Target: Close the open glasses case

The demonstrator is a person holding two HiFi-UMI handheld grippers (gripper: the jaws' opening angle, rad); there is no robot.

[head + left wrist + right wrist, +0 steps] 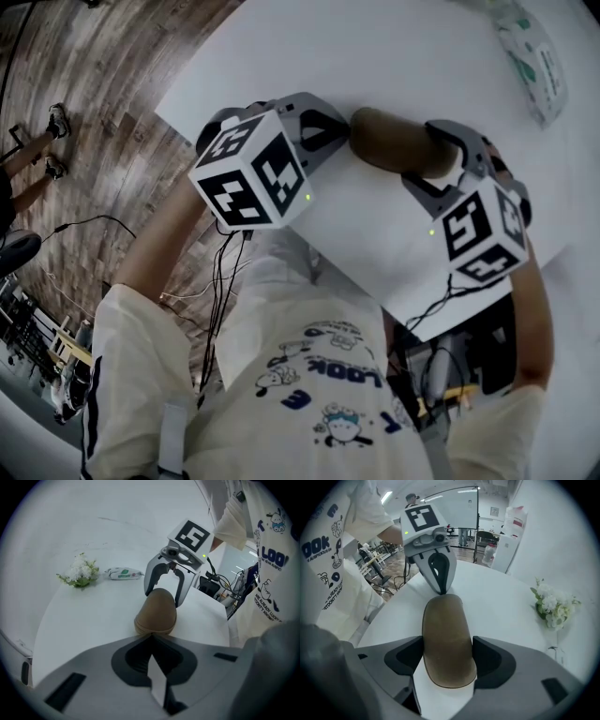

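Head view: both forearms angle in toward the case [394,142]. Right gripper [429,159] clamps one end, left gripper [339,131] is pinched closed, tips touching the other end.

Both ends of the glasses case [443,616] are taken: left gripper [151,634] at one, right gripper [447,657] astride the other. Open table [89,616] alongside; flowers [80,571] and packet [123,574] sit well apart.

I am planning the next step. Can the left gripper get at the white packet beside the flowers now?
Probably yes. The left gripper is at the glasses case, and only bare table lies between it and the white packet. Its jaws are together, so they must open first.
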